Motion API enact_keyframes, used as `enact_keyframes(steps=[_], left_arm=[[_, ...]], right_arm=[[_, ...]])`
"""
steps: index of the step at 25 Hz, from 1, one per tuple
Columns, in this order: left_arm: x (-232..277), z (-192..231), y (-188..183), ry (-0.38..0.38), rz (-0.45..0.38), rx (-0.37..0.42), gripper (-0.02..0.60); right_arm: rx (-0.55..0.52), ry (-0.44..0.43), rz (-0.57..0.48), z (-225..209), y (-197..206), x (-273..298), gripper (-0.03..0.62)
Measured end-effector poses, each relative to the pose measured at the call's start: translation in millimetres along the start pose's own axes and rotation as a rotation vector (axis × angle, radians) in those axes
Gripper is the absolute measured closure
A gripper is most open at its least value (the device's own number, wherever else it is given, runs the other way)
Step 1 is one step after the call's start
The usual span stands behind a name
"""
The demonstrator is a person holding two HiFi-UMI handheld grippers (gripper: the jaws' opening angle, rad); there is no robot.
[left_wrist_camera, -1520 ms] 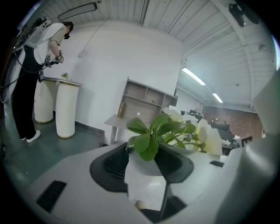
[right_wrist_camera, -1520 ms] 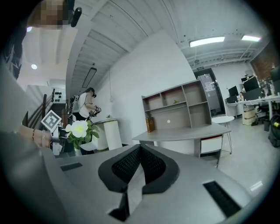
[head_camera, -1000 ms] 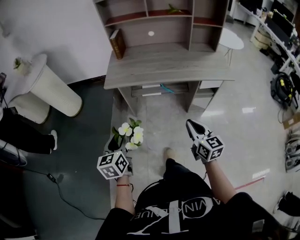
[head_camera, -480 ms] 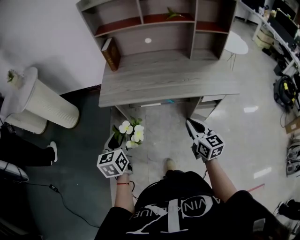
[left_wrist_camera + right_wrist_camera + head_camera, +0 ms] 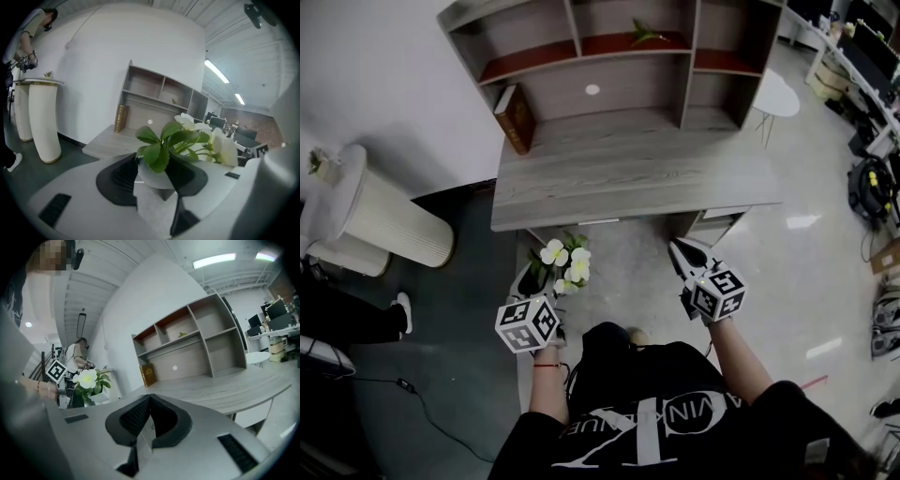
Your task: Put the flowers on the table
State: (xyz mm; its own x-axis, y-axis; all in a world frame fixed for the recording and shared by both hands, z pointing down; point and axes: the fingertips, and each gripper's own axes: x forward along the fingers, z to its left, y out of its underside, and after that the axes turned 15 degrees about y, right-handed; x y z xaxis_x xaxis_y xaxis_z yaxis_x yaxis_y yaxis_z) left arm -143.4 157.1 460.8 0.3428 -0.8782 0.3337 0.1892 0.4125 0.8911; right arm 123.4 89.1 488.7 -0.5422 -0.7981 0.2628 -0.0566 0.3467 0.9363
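Observation:
My left gripper is shut on a small white pot of white flowers with green leaves, held in the air just short of the grey wooden desk's front edge. In the left gripper view the flower pot sits wedged between both black pads, leaves and blooms rising above them. My right gripper hovers to the right at about the same height, shut with nothing in it; its pads meet at the tips. From the right gripper view the flowers show at the left.
The desk carries a shelf unit at its back, with a brown book leaning at the left and a bit of greenery on an upper shelf. A ribbed white pedestal stands left of the desk. A small round white table stands at the right.
The desk has drawn closer in the head view as the person stepped toward it. Both grippers keep their places and states, the left one still holding the flowers.

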Motion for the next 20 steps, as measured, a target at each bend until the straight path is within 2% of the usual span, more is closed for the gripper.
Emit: enact_keyframes(steps=[13,20], left_arm=[[44.6,19.4,-24.8,0.006,0.008,0.012,0.393],[85.1,22.1,-31.8,0.055,0.039,0.011,0.393]], right_arm=[[0.039,0.006,-0.012,-16.4,-16.6,39.6,0.583],[0.042,0.022,-0.021,-28.7,-30.6,62.6,0.583]])
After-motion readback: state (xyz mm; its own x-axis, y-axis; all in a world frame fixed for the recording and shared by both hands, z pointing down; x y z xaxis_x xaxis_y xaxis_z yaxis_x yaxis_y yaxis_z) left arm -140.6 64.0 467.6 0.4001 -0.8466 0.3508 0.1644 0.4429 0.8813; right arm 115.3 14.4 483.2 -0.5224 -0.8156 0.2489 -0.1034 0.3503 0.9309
